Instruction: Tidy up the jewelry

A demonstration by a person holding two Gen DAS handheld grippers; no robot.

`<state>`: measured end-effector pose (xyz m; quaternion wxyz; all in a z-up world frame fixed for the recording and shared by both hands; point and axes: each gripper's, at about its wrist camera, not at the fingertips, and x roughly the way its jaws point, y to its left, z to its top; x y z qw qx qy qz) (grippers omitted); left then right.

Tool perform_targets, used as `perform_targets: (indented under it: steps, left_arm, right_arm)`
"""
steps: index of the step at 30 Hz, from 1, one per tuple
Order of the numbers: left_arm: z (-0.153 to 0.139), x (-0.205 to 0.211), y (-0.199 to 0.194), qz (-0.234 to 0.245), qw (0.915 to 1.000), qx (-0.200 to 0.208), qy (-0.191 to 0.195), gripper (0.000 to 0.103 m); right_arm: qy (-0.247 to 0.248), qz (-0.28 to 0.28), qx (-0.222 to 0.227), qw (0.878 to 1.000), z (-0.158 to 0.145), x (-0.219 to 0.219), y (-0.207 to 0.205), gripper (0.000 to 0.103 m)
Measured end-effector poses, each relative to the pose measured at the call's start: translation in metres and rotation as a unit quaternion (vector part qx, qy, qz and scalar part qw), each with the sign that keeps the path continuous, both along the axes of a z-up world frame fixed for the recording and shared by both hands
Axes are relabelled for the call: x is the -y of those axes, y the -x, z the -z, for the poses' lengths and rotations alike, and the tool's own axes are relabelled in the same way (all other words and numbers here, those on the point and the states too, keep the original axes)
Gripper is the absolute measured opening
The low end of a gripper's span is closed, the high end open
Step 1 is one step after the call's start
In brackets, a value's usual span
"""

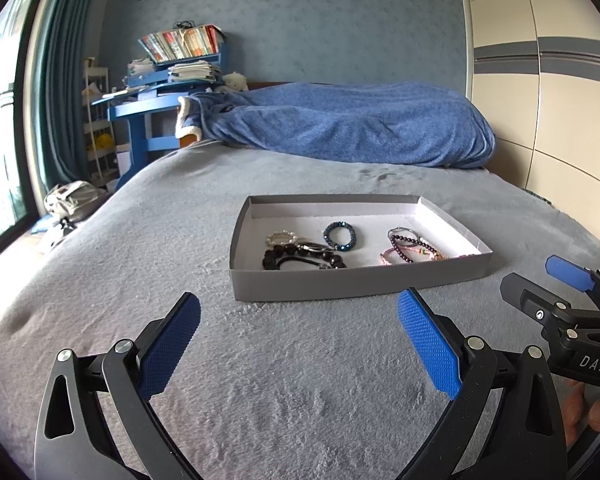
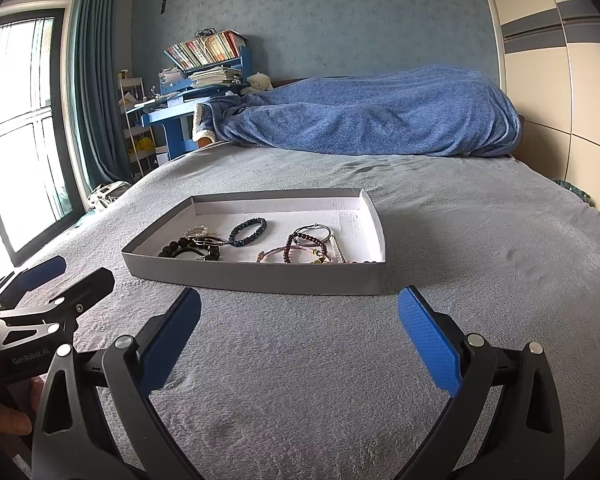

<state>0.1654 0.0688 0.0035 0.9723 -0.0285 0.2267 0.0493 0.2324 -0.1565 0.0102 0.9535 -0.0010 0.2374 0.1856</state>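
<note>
grey bed (image 1: 140, 240): jewelry tray (image 1: 340, 280) just ahead of both hand-held grippers (image 1: 300, 340) (image 2: 300, 340), wide open, empty.

One shallow grey box (image 1: 352, 282), holding a loose group of bracelets whose total cannot be fixed because several overlap. Countable singly: one dark blue beaded bracelet (image 1: 341, 236); one white pearl bracelet (image 1: 281, 237); one large black beaded bracelet (image 1: 296, 258); one dark purple beaded bracelet (image 1: 414, 249); at least one pink cord bracelet (image 1: 396, 257); one thin metal bangle (image 2: 314, 232). Two grippers, two blue-padded fingers each: left gripper (image 1: 300, 344), right gripper (image 2: 300, 342). One blue blanket (image 1: 352, 124); one blue desk (image 1: 148, 112).
</note>
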Motion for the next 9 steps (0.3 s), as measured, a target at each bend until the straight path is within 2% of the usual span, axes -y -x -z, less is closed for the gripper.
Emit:
perform_targets:
  steps: [9]
  left_arm:
    - [0.0013, -0.0015, 0.0004, 0.001, 1.0000, -0.002, -0.001, 0.098]
  right_arm:
    - [0.000, 0.000, 0.000, 1.000, 0.0000, 0.0000, 0.0000, 0.097]
